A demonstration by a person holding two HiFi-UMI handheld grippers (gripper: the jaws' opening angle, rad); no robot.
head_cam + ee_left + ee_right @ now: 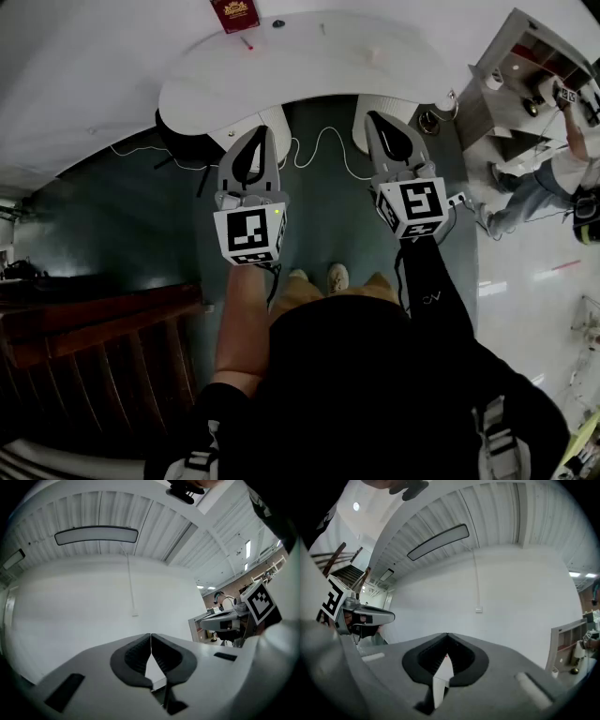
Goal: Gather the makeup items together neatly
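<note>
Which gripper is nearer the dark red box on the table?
Left. The left gripper is almost in line with the dark red box; the right gripper lies farther off to its right.

Left gripper (151, 635): light grey shell, black ribbed pads. Right gripper (447, 635): same light grey shell, same black ribbed pads. Left marker cube (248, 234) and right marker cube (419, 203): white faces, black square-block pattern. Curved smooth tabletop (309, 56): plain white. Rectangular dark red box (234, 14): gold-toned print on its face, too small to read. Small thin red item (248, 43): bright red on the white top. Floor under the table (112, 206): dark teal-grey, unpatterned. Thin looping cable (323, 141): white. Long sleeve (431, 291): black. Shoes (337, 277): beige. Wooden slatted stair rail (94, 328): dark reddish brown. Wall (70, 602): white.
</note>
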